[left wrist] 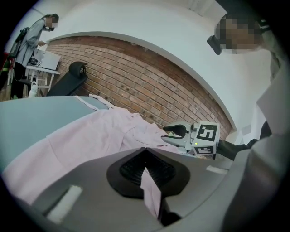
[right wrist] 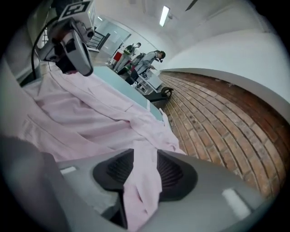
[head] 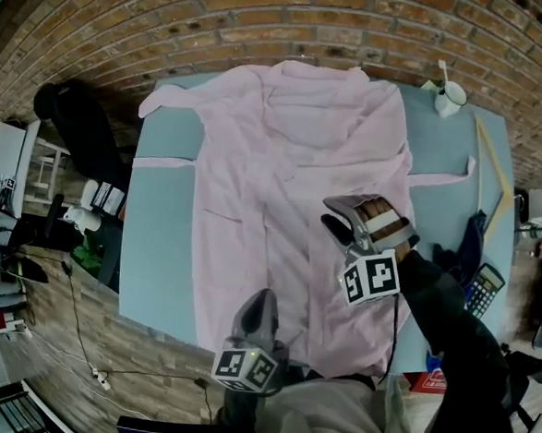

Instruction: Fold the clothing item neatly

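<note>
A pale pink garment lies spread on the blue-grey table, collar toward the far edge and sleeves out to both sides. My left gripper is at the garment's near hem, shut on a fold of pink cloth that runs between its pads. My right gripper hovers over the garment's right half with its jaws apart. A strip of the pink cloth still drapes loosely through the gap between them. Each gripper shows in the other's view: the right gripper and the left gripper.
A white mug stands at the table's far right corner. A yellow strip, a dark blue item and a calculator lie along the right edge. A black chair stands left of the table. People stand far off.
</note>
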The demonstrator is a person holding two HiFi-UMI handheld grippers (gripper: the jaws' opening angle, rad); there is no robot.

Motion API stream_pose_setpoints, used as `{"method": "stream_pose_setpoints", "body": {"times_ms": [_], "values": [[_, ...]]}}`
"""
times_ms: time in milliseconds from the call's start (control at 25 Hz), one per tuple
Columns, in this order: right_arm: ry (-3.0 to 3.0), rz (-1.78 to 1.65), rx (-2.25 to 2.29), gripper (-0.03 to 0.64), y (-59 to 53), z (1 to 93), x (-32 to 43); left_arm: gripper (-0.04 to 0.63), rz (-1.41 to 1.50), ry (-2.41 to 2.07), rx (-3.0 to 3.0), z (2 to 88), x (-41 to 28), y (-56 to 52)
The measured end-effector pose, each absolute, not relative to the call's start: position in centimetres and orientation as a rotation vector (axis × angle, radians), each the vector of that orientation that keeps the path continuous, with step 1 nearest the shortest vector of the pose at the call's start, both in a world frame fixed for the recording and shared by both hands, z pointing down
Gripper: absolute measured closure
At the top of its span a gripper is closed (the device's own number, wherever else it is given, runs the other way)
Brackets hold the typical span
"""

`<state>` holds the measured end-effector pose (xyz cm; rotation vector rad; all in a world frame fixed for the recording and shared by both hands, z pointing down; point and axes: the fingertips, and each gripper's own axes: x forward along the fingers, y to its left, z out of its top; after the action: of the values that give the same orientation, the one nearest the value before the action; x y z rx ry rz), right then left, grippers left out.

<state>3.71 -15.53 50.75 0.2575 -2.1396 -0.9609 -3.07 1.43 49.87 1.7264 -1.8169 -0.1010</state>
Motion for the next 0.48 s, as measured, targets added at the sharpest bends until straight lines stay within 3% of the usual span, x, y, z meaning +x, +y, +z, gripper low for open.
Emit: {"method": "stream_pose_setpoints", "body": {"times_ms": [40,160,480], "values": [[-2.170,-0.932,0.270,0.465,-14.9,50.1,3.9,0.588,-0.107,-1.832,1.732,49.5,-3.5,1.6],[-2.361,-0.720,0.392,0.615,-12.7,46.5,4.4,0.588,-0.125,-1.883,1.737,48.4,-5.5,2.4],[-2.644,-0.043,0.629,0.615,-5.2,41.7,-0.5,0.588,-0.096,-1.987,1.715,46.1,-20.5,2.9]]}}
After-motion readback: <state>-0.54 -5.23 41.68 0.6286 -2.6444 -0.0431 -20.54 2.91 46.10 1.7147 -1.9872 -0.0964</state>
